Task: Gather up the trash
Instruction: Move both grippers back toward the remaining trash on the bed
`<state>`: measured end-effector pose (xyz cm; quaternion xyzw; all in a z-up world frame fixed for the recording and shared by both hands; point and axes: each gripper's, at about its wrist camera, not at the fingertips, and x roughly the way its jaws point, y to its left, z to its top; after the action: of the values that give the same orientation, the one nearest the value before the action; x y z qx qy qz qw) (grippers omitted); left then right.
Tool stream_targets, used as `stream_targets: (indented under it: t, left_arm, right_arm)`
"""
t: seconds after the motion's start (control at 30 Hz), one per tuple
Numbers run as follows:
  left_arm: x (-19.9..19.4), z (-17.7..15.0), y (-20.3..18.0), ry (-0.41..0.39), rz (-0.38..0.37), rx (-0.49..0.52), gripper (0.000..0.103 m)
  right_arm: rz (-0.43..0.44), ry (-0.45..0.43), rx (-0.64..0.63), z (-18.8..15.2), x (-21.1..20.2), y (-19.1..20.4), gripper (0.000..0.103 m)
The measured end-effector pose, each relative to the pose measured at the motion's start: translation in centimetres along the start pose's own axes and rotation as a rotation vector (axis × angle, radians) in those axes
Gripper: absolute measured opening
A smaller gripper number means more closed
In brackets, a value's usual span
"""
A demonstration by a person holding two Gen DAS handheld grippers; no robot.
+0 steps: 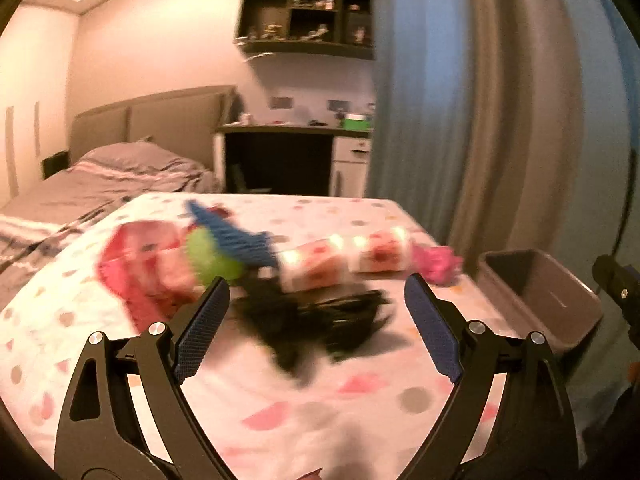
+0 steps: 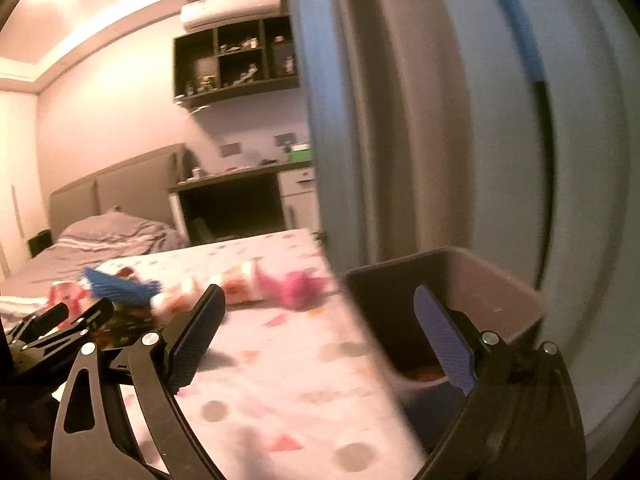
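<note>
Trash lies on a table with a dotted pink cloth (image 1: 280,400): a crumpled black wrapper (image 1: 316,320), a red-pink packet (image 1: 140,268), a green ball-like piece (image 1: 212,256), a blue piece (image 1: 240,236), a long white-and-red wrapper (image 1: 344,258) and a pink crumpled piece (image 1: 436,264). My left gripper (image 1: 316,304) is open, its jaws on either side of the black wrapper, just above it. My right gripper (image 2: 320,312) is open and empty, over the table's right edge and the brown bin (image 2: 460,292). The bin also shows in the left wrist view (image 1: 536,296).
The bin stands off the table's right side, with something at its bottom (image 2: 424,376). A curtain (image 1: 480,100) hangs behind it. A bed (image 1: 100,176), a desk (image 1: 292,132) and wall shelves (image 1: 308,16) are farther back. The left gripper shows at the left in the right wrist view (image 2: 68,320).
</note>
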<state>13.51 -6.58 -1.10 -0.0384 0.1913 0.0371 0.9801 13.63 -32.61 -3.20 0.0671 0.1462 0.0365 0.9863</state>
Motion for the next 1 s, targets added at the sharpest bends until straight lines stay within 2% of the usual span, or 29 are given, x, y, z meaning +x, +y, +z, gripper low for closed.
stream_targets:
  t: [0.2, 0.43, 0.6, 0.83, 1.0]
  left_arm:
    - [-1.5, -0.1, 5.9, -0.012, 0.11, -0.066, 0.088]
    - [-2.3, 0.1, 9.8, -0.021, 0.177, -0.111, 0.088]
    - [-2.4, 0.1, 11.5, -0.028, 0.202, -0.132, 0.088]
    - [-2.0, -0.4, 14.3, -0.024, 0.231, -0.162, 0.088]
    - [-1.5, -0.5, 15.8, -0.024, 0.238, -0.159, 0.088]
  right_arm:
    - [0.084, 0.027, -0.04, -1.2, 0.6, 5.3, 0.092]
    - [0.182, 0.073, -0.116, -2.3, 1.7, 10.9, 0.092]
    - [0.243, 0.1, -0.176, -3.3, 3.0, 14.8, 0.092]
    - [0.281, 0.158, -0.229, -4.2, 5.5, 19.0, 0.09]
    - [0.283, 0.214, -0.258, -4.8, 7.7, 21.1, 0.079]
